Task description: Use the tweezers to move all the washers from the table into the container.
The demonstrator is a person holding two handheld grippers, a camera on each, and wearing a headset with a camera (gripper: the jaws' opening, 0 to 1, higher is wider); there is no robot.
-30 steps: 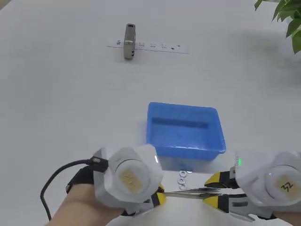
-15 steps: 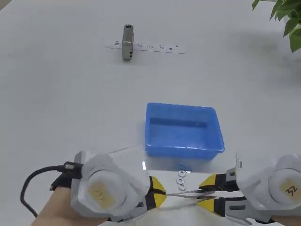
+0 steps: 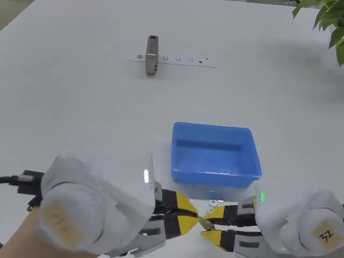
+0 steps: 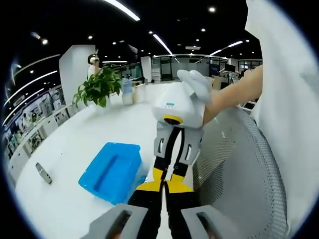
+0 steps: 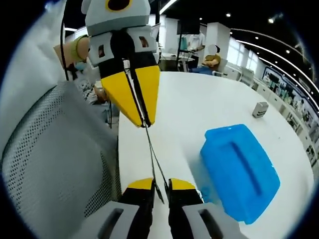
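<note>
The thin metal tweezers (image 5: 151,149) run between the two grippers, which face each other tip to tip. My left gripper (image 3: 183,216) is shut on their far end (image 5: 144,119). Around the near end, my right gripper (image 5: 160,188) has its yellow jaws closed. In the left gripper view, my left gripper's (image 4: 165,186) tips meet those of the right gripper (image 4: 173,149). A few small washers (image 3: 214,201) lie on the white table just beyond the jaws. The blue container (image 3: 215,153) stands right behind the washers and looks empty.
A grey metal block (image 3: 152,54) stands on a printed strip at the back of the table. Plant leaves (image 3: 328,21) hang in at the far right corner. A mesh chair back (image 5: 60,164) is near the table's edge. A black cable (image 3: 13,180) trails from the left gripper.
The two grippers have closed in on each other, so less of the tweezers shows between their jaws. The left gripper's body has swung left and nearer the camera. The head camera has shifted slightly.
</note>
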